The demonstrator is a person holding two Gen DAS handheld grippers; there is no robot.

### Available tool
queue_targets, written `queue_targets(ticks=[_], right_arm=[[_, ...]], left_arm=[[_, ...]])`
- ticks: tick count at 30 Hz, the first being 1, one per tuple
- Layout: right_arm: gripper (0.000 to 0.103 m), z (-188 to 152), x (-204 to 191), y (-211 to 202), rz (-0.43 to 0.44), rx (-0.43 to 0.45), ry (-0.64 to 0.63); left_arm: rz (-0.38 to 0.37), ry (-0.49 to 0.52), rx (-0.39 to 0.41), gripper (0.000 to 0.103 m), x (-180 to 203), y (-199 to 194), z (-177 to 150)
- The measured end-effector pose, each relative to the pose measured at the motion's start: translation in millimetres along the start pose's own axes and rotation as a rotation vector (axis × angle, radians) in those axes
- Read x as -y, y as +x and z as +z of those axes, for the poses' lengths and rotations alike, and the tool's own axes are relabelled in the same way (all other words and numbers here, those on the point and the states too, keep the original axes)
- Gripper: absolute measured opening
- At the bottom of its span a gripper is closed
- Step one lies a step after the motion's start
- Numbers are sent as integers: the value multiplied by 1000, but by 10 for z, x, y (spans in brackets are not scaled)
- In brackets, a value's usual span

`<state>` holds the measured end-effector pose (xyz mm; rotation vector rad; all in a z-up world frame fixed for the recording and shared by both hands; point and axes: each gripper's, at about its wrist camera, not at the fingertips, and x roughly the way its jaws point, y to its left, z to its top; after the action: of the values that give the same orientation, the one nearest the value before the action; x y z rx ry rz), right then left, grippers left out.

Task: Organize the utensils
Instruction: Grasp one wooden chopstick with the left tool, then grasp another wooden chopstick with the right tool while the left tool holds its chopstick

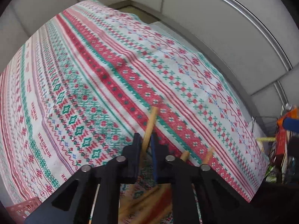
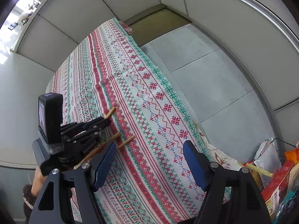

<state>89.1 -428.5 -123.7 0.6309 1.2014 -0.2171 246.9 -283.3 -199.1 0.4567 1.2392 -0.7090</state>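
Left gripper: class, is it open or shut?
Shut on a wooden stick: the left gripper has its pads pressed against the stick from both sides.

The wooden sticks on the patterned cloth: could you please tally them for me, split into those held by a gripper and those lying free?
Wooden sticks held in the left gripper: 1, the held stick
Wooden sticks lying free on the cloth: 2, the nearer stick and the farther stick
Total: 3
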Motion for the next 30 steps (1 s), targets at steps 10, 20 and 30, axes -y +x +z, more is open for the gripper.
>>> queue_targets(ticks=[10, 20, 30], right_arm=[[75, -46, -132, 120, 22, -38, -14], [49, -76, -236, 593, 37, -151, 4], [28, -177, -581, 942, 62, -211, -25]], left_arm=[[36, -105, 100, 7, -317, -303, -87], [36, -142, 233, 7, -160, -1203, -534], [29, -202, 351, 7, -235, -1907, -1248]])
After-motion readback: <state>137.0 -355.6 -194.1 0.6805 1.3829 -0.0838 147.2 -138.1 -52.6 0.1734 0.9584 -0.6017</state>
